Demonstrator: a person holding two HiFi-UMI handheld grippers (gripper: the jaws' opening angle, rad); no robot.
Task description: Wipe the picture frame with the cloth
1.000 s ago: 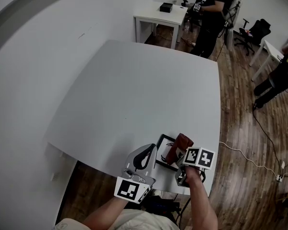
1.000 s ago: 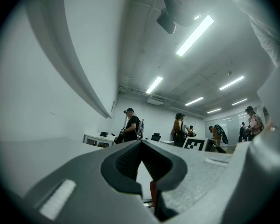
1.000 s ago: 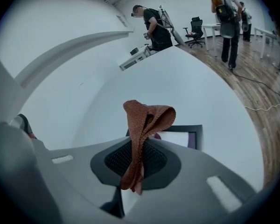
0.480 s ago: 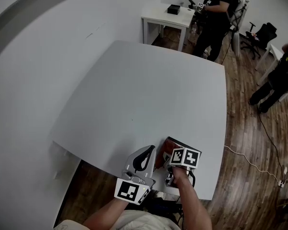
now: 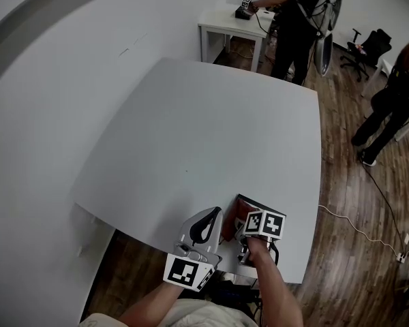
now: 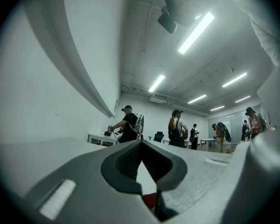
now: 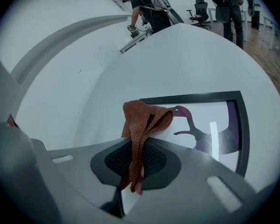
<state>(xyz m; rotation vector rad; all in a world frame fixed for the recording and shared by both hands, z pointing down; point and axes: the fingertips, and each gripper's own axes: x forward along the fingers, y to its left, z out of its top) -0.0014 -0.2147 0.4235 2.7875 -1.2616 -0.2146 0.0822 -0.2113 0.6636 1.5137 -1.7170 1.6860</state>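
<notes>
Leftward is where the right gripper (image 7: 136, 162) has gone in the last second, taking the cloth (image 7: 142, 120) over the frame (image 7: 191, 97) toward the left gripper (image 5: 208, 216). At the left, the left gripper hangs over the near edge of the table (image 5: 204, 114), its jaws pressed together with nothing between them. It is just beside the cloth and takes no part in the wiping. To its right, the right gripper pinches the rust-red cloth, whose bunched end rests at the frame's left end. The frame lies flat near the table's near right corner. From the right gripper it lies ahead and stretches away to the right, its long side running across the view. The right gripper is plainly the nearer one, so the next stroke probably runs rightward along that long side.
</notes>
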